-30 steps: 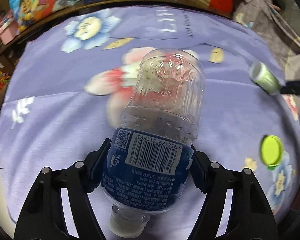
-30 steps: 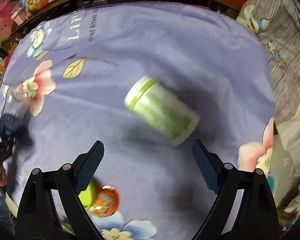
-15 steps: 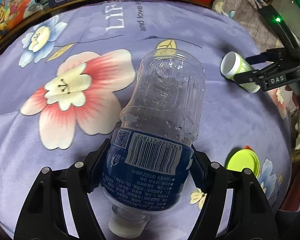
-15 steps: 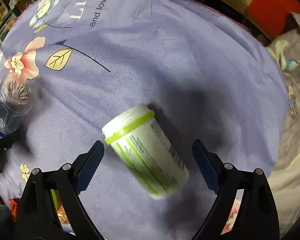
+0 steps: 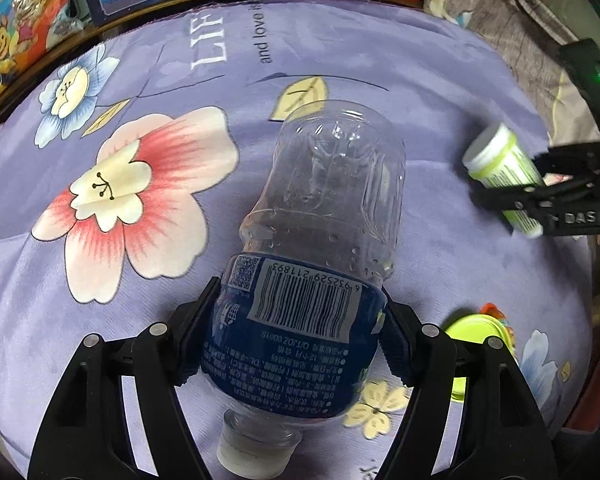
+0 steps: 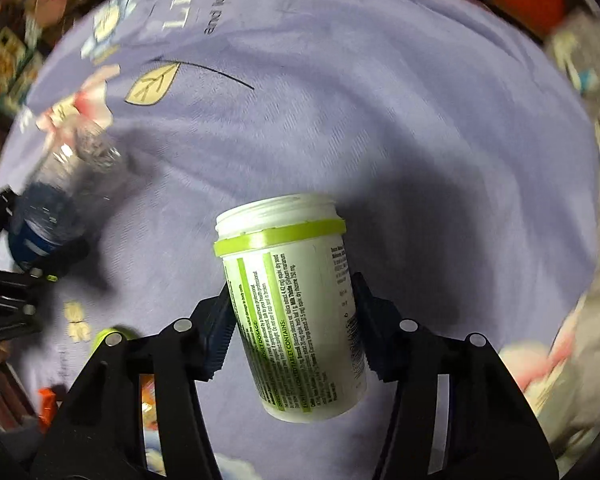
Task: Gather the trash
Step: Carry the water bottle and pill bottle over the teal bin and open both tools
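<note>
Seemingly, closing right fingers (image 6: 354, 304) meet jar (image 6: 296, 300).

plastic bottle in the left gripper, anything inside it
The plastic bottle looks empty: the purple floral cloth shows through its clear upper half, with only droplets on the wall. The dark blue label hides the inside of its lower part.
</note>
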A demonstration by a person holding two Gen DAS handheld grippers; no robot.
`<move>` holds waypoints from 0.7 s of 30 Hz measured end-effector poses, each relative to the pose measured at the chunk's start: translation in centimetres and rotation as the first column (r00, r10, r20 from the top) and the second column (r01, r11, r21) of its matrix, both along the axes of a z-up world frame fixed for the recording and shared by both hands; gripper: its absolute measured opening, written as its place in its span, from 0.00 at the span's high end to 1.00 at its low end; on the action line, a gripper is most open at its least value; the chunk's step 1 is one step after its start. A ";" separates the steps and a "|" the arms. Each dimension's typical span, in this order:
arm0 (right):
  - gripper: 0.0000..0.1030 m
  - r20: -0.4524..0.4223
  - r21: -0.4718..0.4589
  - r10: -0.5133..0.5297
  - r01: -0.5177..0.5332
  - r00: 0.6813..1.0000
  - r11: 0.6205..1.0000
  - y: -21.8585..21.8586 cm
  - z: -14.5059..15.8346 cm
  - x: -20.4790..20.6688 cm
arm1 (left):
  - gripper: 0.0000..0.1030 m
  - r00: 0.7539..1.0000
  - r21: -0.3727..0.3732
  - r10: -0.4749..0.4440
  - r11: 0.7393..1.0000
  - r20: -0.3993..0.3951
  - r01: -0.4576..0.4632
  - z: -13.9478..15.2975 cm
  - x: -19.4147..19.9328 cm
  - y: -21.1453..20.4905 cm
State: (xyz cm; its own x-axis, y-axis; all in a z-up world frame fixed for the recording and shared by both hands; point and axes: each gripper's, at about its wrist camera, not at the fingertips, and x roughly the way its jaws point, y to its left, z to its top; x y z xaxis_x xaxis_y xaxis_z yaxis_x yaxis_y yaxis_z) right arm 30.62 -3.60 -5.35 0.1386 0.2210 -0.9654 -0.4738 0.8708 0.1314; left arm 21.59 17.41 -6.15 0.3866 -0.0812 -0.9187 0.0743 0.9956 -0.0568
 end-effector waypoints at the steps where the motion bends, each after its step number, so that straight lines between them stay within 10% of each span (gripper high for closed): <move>1: 0.49 -0.005 0.025 -0.024 0.024 1.000 0.999 -0.7 0.1 -0.8 | 0.30 1.000 0.003 -0.007 1.000 0.003 0.007 0.2 -0.2 -0.4; 21: 0.49 -0.003 0.327 -0.366 0.347 0.931 0.879 -17.0 5.2 -12.3 | 0.30 0.967 0.070 -0.242 0.969 0.086 0.236 6.8 -6.4 -15.6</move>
